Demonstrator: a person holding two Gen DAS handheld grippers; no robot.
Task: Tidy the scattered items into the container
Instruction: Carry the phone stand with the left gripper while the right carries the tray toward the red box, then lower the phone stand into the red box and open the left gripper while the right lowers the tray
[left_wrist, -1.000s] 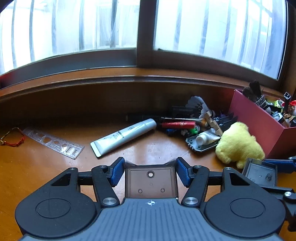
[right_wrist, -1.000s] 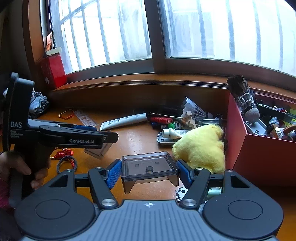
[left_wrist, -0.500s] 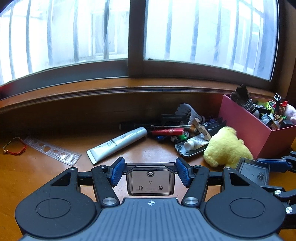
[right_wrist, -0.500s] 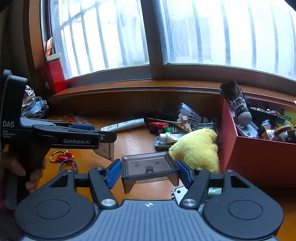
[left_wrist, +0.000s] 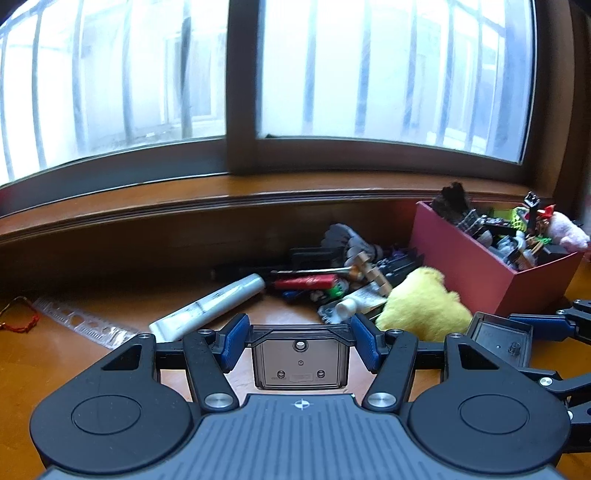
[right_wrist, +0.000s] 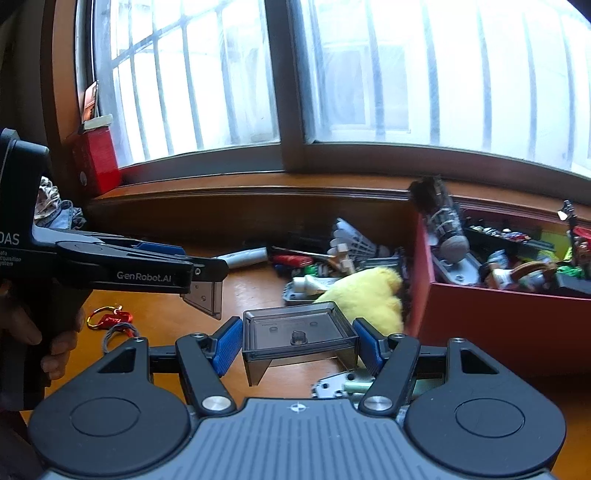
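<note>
Smoky translucent plastic fills both grips: the left gripper (left_wrist: 301, 345) is clamped on a grey clear tray piece (left_wrist: 301, 363), and the right gripper (right_wrist: 297, 343) pinches a matching grey clear lid (right_wrist: 297, 328). Each is held above the wooden table (left_wrist: 55, 362). The red cardboard box (right_wrist: 498, 325), already crowded, stands to the right, with the yellow plush toy (right_wrist: 364, 295) against its wall. This looks like the carry step; next, each piece needs lifting over the rim before release.
</note>
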